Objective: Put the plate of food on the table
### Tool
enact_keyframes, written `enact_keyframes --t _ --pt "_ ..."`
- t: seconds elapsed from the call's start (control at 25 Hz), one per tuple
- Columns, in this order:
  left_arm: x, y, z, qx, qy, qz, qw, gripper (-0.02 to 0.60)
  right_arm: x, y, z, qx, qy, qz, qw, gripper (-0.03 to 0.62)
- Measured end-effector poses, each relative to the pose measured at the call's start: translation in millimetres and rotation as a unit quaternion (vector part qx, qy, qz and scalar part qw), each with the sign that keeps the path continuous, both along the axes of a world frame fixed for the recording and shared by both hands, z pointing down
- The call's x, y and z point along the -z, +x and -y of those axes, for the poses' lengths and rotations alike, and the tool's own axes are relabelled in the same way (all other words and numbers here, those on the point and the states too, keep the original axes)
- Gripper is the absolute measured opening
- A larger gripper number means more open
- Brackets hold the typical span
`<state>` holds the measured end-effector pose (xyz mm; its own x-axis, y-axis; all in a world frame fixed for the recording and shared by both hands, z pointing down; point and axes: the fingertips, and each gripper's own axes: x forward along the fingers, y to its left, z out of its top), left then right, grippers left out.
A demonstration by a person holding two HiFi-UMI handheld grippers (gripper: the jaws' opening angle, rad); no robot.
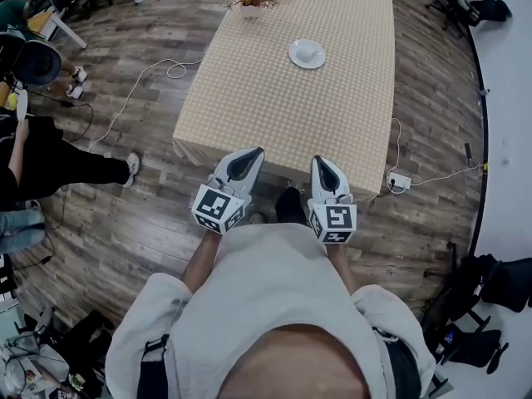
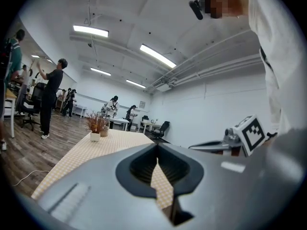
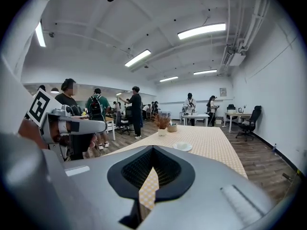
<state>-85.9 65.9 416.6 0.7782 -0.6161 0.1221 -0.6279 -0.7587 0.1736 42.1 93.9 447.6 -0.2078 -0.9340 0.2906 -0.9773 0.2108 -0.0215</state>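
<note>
Left cube (image 1: 218, 209): we've got a black-and-white square marker on each face we can see, pattern only, no letters or digits.
Right cube (image 1: 334, 221): same story, we see square markers and nothing to read.
Wall sign (image 3: 223, 91): we spot a small framed sign on the far white wall, too small for us to make out.
Readable text overall: none, we can't read a single word, brand or number anywhere.
</note>
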Motion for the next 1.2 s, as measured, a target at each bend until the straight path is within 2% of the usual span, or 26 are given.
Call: enact_keyframes --t 0.28,0.52,0.72,1.2 --pt "7 -15 -27 -0.016 0.009 0.003 0.9998 0.008 -2 -13 -36 -0.02 -0.004 0.004 1.0 -0.003" --pt "3 -24 -49 -0.003 -0.001 0.002 1.0 0.008 -3 -22 -54 -0.011 -0.008 0.004 1.0 -0.003" --pt "2 -20 -60 0.007 -0.007 0.002 0.9999 0.008 0 -18 -55 0.002 -0.011 0.003 1.0 -0.003" --pt "11 4 -70 0.024 0.005 0.008 0.9997 0.008 7 8 -57 0.021 0.003 -0.001 1.0 -0.003"
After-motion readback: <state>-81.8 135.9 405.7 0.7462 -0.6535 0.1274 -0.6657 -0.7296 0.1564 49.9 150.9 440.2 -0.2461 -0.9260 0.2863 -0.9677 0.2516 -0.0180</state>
